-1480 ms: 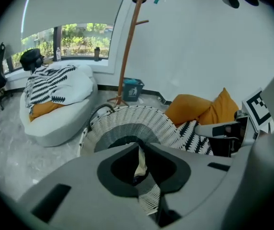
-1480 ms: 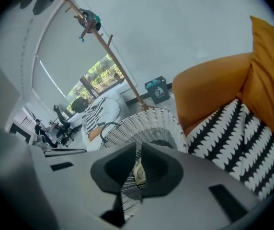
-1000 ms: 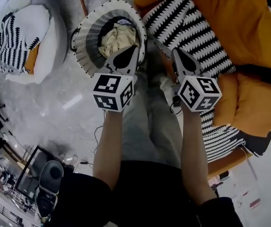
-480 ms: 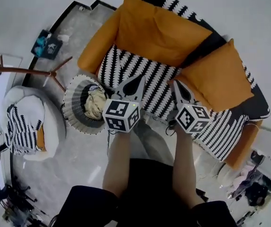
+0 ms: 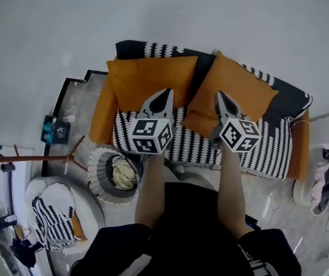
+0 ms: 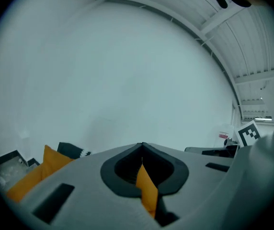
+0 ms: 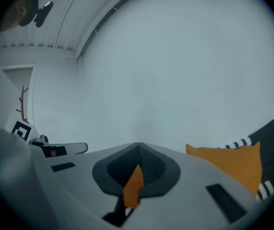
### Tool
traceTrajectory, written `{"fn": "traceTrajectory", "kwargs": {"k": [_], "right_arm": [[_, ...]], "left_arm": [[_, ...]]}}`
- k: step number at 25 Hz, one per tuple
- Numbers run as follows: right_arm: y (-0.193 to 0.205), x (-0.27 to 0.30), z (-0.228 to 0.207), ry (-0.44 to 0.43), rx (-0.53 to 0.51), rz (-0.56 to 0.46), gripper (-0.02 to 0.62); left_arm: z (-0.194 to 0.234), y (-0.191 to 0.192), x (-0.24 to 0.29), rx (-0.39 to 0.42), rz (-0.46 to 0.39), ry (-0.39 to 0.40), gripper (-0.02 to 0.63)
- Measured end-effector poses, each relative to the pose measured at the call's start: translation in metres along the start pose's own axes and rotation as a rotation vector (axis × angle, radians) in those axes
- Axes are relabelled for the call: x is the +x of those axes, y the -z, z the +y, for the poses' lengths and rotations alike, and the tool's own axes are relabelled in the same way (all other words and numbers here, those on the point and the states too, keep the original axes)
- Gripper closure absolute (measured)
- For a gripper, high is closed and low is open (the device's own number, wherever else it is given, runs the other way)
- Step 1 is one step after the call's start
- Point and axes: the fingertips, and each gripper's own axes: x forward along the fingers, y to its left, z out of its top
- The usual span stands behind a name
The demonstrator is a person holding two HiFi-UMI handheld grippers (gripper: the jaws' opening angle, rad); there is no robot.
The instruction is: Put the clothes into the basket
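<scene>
1. Clothes (image 5: 123, 174), a crumpled cream bundle, lie inside the basket (image 5: 99, 174). The basket is round with a ribbed grey rim and stands on the floor (image 5: 77, 112) just beside the left end of the sofa (image 5: 102, 125).
2. Left gripper (image 5: 165, 92) is held out roughly level in front of the person. In the head view it sits over the sofa seat, well apart from the basket. The bundle lies below and to the left of it there and touches neither gripper.
3. Its fingers (image 6: 79, 186) are pressed together at the tips with nothing held. Only a sliver of orange shows through the slot behind the tips.
4. Right gripper (image 5: 220, 95) is alongside at about the same height, farther from the basket. Its fingers (image 7: 213, 176) are likewise closed tip to tip and empty.
5. Both gripper views look mostly at a plain pale wall (image 6: 127, 80), with sofa cushions low in the picture.
6. Two orange cushions (image 5: 147, 76) lean on the sofa back, and a black-and-white zigzag throw (image 5: 268, 148) covers the seat.
7. Left of the basket, a white beanbag seat (image 5: 67, 203) carries a striped cloth (image 5: 52, 230), near a wooden coat stand (image 5: 32, 158).
</scene>
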Motion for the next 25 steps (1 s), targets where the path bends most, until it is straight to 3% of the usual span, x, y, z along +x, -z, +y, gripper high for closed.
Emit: {"fn": "traceTrajectory", "kwargs": {"k": [5,9,15,25], "right_arm": [[-0.068,-0.020,-0.013,0.043,-0.051,-0.128,0.583],[-0.098,-0.031,-0.025,0.095,-0.106,-0.167,0.583],[-0.121,-0.037,-0.024,0.116,-0.119,-0.217,0.583],[-0.124,-0.033,-0.015,0.108,-0.144,-0.211,0.583]], "left_arm": [[-0.043,-0.054,0.032,0.094,-0.055,0.076,0.597],[-0.069,-0.086,0.047,0.150,-0.099,0.101,0.597],[-0.087,-0.104,0.054,0.215,-0.098,0.126,0.597],[-0.080,-0.110,0.053,0.198,-0.101,0.104,0.597]]}}
